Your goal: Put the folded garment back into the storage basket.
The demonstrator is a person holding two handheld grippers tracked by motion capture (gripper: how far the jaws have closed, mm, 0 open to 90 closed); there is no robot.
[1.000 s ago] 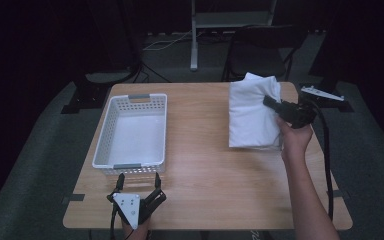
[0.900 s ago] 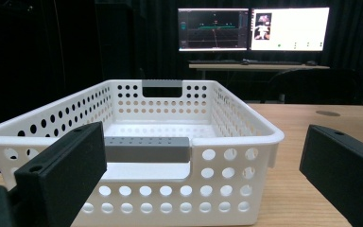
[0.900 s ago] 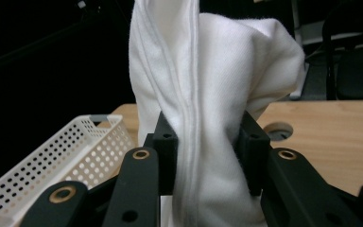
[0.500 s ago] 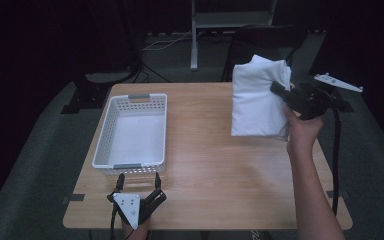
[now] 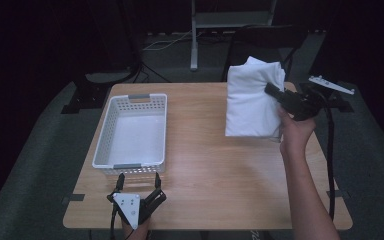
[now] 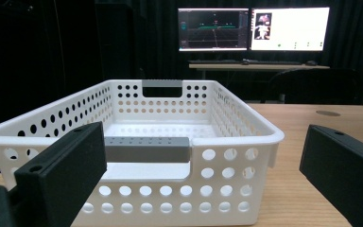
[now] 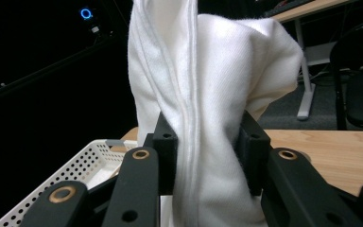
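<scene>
Right tongs (image 5: 272, 91) clamped tight on the folded white cloth (image 5: 252, 102), lifted clear of the counter (image 5: 215, 165), while the left tongs (image 5: 137, 192) wait wide open and empty just short of the white basket (image 5: 132, 131) — pickup done, delivery remaining, I'd judge.

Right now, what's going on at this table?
A person works with two handheld grippers. The right gripper is clamped on a folded white cloth, lifted off the wooden table. The left gripper rests open at the near edge, facing the empty white basket.
</scene>
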